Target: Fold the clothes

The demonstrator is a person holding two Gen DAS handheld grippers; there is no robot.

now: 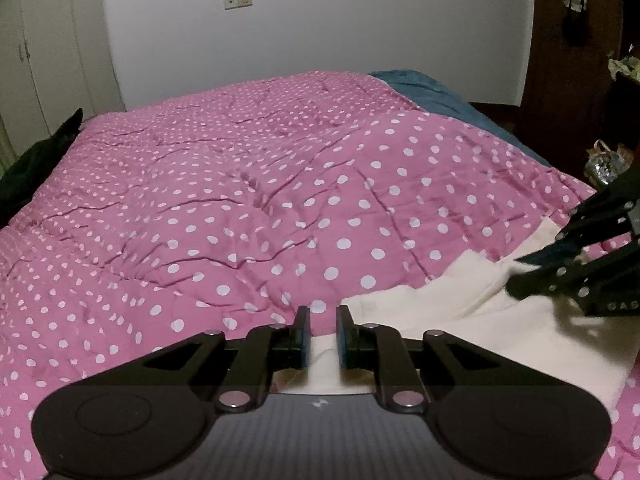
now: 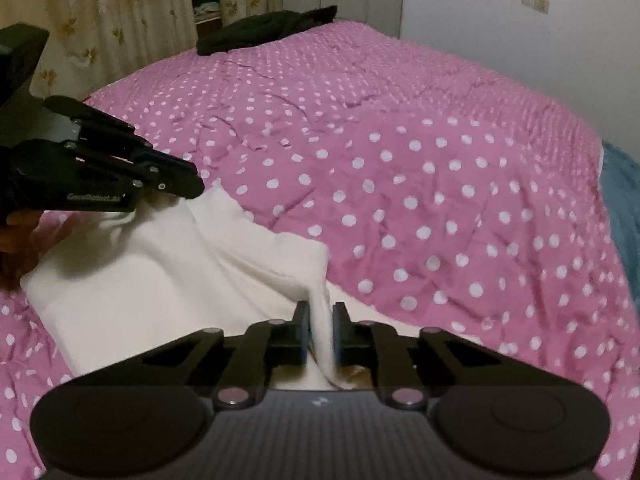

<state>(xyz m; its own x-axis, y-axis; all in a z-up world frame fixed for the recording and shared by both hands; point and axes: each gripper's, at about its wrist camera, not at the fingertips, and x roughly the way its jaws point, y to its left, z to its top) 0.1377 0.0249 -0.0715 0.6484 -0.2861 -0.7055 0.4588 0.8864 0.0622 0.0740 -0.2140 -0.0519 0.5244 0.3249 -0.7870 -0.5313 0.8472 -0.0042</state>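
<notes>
- Quilted pink bedspread (image 2: 400, 152): white polka dots, creased, covers the bed.
- Cream garment (image 2: 160, 280): soft knit, lies at the near edge, partly rumpled.
- Left gripper (image 1: 323, 336): black linkage, clamped on a cream fold.
- Right gripper (image 2: 321, 332): pinches a raised cream ridge.

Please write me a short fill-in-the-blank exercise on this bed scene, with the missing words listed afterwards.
1. The bedspread is pink with white ____.
2. The right gripper is shut on a fold of the ____ garment.
3. At the far corner of the bed lies a heap of ____ clothing.
4. The left gripper grips the same garment's ____.

Missing words: polka dots; cream; black; edge
</notes>
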